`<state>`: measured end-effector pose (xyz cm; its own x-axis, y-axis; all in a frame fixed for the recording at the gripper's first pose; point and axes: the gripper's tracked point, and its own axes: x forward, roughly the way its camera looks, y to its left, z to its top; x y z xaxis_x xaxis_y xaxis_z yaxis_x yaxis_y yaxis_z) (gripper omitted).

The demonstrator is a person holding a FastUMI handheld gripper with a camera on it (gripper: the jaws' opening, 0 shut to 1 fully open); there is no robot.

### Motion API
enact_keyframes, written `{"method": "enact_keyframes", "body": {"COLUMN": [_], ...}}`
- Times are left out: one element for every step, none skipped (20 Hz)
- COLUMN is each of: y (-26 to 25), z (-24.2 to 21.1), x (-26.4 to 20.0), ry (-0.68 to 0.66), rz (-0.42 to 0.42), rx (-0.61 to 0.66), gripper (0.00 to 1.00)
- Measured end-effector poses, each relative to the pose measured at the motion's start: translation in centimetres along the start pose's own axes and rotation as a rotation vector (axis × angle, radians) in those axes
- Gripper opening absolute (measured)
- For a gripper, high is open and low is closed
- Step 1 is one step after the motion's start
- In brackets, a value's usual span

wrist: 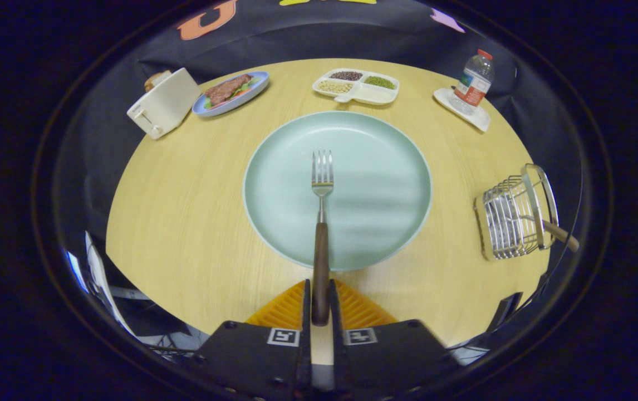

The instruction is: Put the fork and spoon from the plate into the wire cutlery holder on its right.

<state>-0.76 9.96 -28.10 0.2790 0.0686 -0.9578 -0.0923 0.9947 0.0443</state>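
Your gripper (319, 303) shows 2 orange fingers (281, 312) with fine ribbed faces, fanning out in wedge shapes from thin dark inner edges. Behind them sit 2 black, boxy carriage blocks, each carrying 1 square white tag with a black coded pattern. What look like small dark screws dot the blocks' lower corners, though that area is dim.

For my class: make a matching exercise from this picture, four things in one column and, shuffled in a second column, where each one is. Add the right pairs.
Things
1. fork
2. water bottle
3. toaster
4. wire cutlery holder

Places
A. at the table's far left, beside the blue plate of food
B. right of the green plate, a wooden handle sticking out
C. handle clamped in the gripper jaws, tines over the green plate
D. on a small white tray, far right

Pairs: 1-C, 2-D, 3-A, 4-B
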Motion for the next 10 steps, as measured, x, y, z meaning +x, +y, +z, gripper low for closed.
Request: {"method": "enact_keyframes", "body": {"y": [0.1, 0.1, 0.2, 0.2, 0.3, 0.3, 0.2, -0.1, -0.3, -0.3], "z": [-0.1, -0.1, 0.1, 0.0, 0.1, -0.1, 0.1, 0.2, 0.4, 0.6], "x": [-0.1, -0.1, -0.2, -0.3, -0.3, -0.4, -0.4, -0.6, -0.8, -1.2], "ry": [-0.001, -0.001, -0.008, -0.01, -0.009, -0.01, -0.015, -0.022, -0.025, -0.03], "rz": [0.011, 0.02, 0.028, 0.037, 0.042, 0.047, 0.049, 0.052, 0.061, 0.074], "rx": [-0.001, -0.001, -0.005, -0.008, -0.012, -0.018, -0.024, -0.022, -0.013, 0.0], "gripper": [0.06, 0.06, 0.06, 0.01, 0.01, 0.01, 0.01, 0.0, 0.0, 0.0]}}
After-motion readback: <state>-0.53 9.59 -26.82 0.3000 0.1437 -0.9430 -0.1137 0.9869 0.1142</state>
